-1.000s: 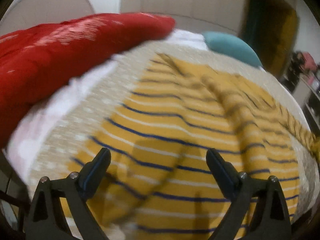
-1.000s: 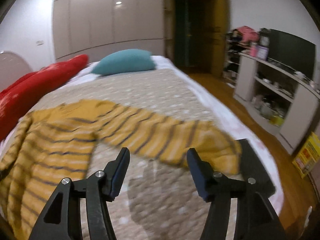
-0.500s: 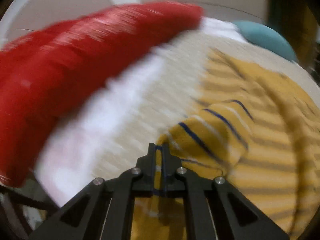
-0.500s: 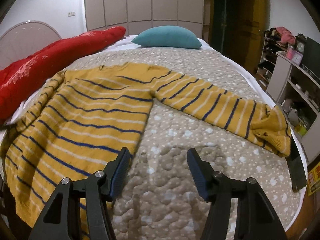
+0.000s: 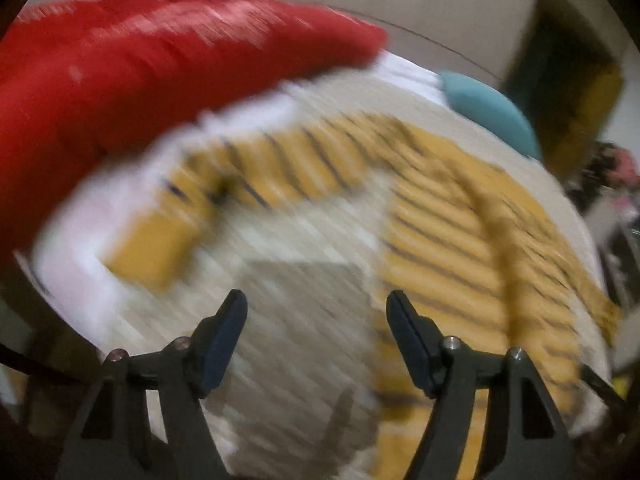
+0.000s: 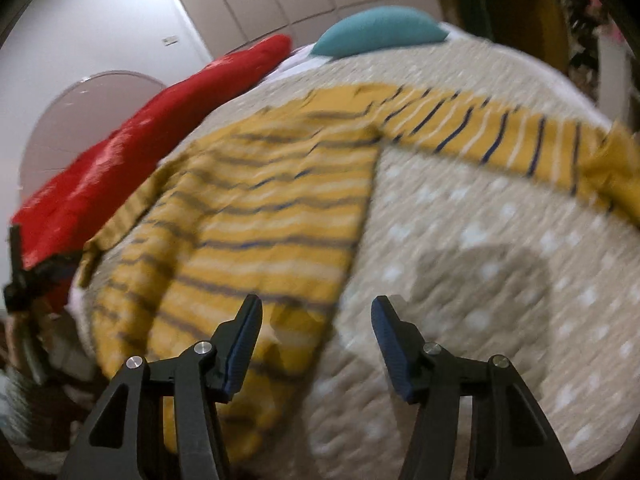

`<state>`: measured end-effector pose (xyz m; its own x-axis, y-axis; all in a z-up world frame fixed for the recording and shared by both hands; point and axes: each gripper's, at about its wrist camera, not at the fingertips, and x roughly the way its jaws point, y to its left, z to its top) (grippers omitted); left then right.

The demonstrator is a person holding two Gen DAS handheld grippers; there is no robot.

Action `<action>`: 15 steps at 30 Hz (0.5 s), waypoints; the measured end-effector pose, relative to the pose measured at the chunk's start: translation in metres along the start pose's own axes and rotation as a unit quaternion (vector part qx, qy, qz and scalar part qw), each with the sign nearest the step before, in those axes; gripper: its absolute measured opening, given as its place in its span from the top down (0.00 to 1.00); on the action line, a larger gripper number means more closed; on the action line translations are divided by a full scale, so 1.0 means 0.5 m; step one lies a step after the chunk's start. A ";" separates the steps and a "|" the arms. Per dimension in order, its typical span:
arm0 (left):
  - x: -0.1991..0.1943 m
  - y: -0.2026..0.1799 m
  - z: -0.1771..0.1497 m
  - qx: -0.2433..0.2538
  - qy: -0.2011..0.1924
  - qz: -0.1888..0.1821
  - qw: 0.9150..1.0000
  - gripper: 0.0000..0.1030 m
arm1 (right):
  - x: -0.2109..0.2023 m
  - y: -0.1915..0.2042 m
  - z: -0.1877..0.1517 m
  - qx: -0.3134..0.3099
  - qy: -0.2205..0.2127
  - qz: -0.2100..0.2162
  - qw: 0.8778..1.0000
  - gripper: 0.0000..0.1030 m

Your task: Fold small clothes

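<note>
A yellow sweater (image 6: 272, 208) with dark blue and white stripes lies spread on the dotted beige bedspread (image 6: 480, 280). One sleeve (image 6: 500, 136) stretches to the right; the other sleeve (image 5: 256, 176) lies out to the left, cuff toward the bed's edge. My left gripper (image 5: 316, 312) hovers over bare bedspread between that sleeve and the sweater's body (image 5: 460, 248); its jaws are opening and nothing is between them. My right gripper (image 6: 316, 316) is open above the sweater's lower hem corner, with nothing held. Both views are blurred.
A long red cushion (image 5: 140, 64) runs along the bed's left side, also seen as the red cushion (image 6: 132, 148). A teal pillow (image 6: 380, 28) lies at the head. White sheet (image 5: 80, 248) shows at the left edge. Cupboards and a doorway stand behind.
The left gripper shut on the sweater's left sleeve, pulled it out to the left, and has now let go and opened. The right gripper tilted down and swung left toward the hem.
</note>
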<state>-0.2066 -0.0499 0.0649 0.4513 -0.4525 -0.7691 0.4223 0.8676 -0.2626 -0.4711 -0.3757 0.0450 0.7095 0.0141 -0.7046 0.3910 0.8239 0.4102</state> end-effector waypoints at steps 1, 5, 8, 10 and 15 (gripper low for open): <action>0.008 -0.016 -0.021 0.003 0.012 -0.019 1.000 0.31 | 0.006 0.007 -0.010 -0.004 0.007 0.004 1.000 0.40; 0.036 -0.096 -0.093 0.032 0.028 -0.041 0.998 0.31 | 0.024 0.050 -0.042 -0.035 0.006 -0.012 0.999 0.39; 0.033 -0.148 -0.112 0.079 0.022 0.003 0.997 0.78 | 0.036 0.079 -0.043 -0.055 0.010 -0.015 0.998 0.77; 0.018 -0.146 -0.098 0.061 0.032 -0.008 0.998 0.88 | 0.043 0.080 -0.037 -0.051 0.019 -0.003 0.999 0.86; -0.061 -0.115 -0.104 0.050 0.020 0.011 0.998 0.89 | -0.023 0.067 -0.049 -0.037 0.017 0.016 0.999 0.89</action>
<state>-0.2853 -0.0752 0.0732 0.4314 -0.4231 -0.7968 0.4898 0.8515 -0.1870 -0.4805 -0.3344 0.0529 0.6996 0.0591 -0.7120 0.3241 0.8619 0.3899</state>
